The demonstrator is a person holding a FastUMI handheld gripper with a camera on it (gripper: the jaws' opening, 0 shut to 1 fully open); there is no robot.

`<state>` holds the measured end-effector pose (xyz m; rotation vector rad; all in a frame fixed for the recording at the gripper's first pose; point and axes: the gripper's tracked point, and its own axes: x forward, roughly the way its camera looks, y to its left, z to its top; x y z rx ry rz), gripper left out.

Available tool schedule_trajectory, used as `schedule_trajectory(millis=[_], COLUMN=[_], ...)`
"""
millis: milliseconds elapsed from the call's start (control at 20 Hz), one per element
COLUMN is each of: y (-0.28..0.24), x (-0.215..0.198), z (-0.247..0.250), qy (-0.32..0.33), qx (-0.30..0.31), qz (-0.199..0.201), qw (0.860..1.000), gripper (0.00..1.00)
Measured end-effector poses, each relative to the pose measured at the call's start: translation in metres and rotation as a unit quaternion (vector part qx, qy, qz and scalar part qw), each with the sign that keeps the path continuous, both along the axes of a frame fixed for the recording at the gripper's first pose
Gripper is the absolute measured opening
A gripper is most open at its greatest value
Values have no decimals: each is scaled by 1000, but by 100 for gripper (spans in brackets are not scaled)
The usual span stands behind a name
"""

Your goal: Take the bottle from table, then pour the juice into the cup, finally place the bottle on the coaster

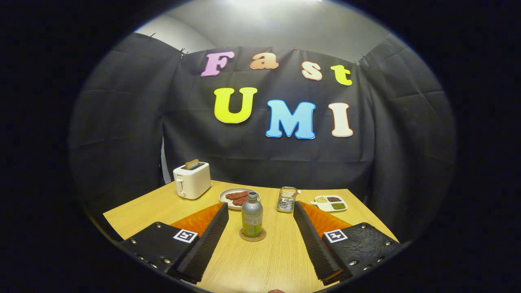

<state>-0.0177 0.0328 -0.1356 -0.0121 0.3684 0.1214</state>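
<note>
Standing upright on one coaster (252,235), one bottle (252,214) is between the wide-open, empty fingers of the gripper (259,228). Beyond it: one cup (286,199), one plate (228,201), one toaster (192,180).

I am holding my fingers (259,228) spread wide over the bench (260,260), gripping nothing. The bottle (252,214) is standing upright on the coaster (252,236) between them, with the cup (287,199) sitting just beyond.

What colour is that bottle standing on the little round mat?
Silver-grey metal with a green label, seen in the gripper view: the bottle stands between the open fingers.
</note>
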Motion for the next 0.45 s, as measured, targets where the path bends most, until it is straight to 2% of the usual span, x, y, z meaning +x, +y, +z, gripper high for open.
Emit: schedule_trajectory(millis=[450], y=[-7], x=[-28], z=[16], qy=[-21], qx=[3], qz=[-23], qw=[1000], gripper=[97])
